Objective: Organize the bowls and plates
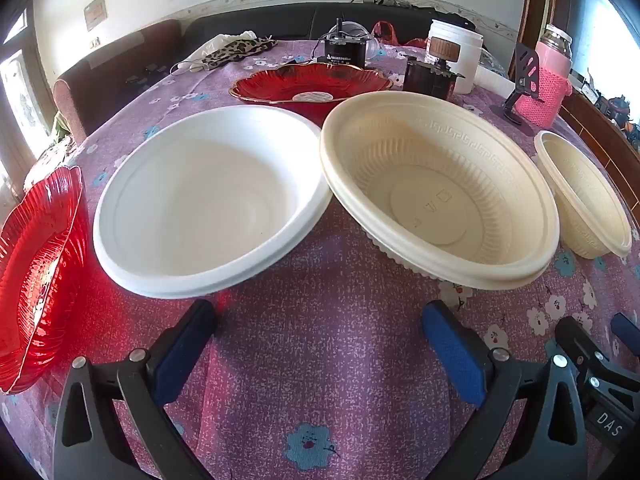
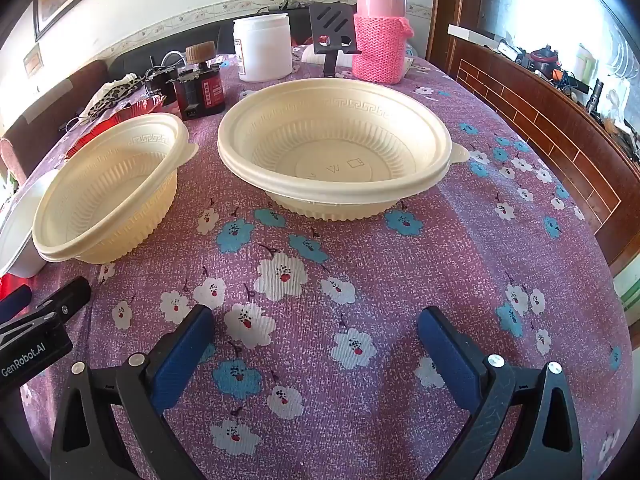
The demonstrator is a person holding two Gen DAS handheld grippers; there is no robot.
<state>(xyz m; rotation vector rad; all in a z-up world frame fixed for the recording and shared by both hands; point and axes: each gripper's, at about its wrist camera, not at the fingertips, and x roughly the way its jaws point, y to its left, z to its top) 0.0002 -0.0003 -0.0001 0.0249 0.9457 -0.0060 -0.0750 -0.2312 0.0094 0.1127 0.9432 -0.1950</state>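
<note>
In the left wrist view a white bowl (image 1: 208,200) and a cream ribbed bowl (image 1: 440,196) stand side by side, with a second cream bowl (image 1: 584,196) at the right. A red glass plate (image 1: 36,280) lies at the left edge and another red plate (image 1: 308,84) lies behind the bowls. My left gripper (image 1: 320,320) is open and empty, just short of the two near bowls. In the right wrist view the two cream bowls (image 2: 336,152) (image 2: 108,188) stand ahead of my right gripper (image 2: 314,324), which is open and empty over the cloth.
A purple flowered tablecloth (image 2: 320,280) covers the table. At the back stand a white jar (image 2: 262,46), a pink knit-covered flask (image 2: 380,28), a black phone stand (image 2: 330,32), a dark red box (image 2: 200,88) and a leopard-print cloth (image 1: 236,50). A wooden ledge (image 2: 540,120) runs along the right.
</note>
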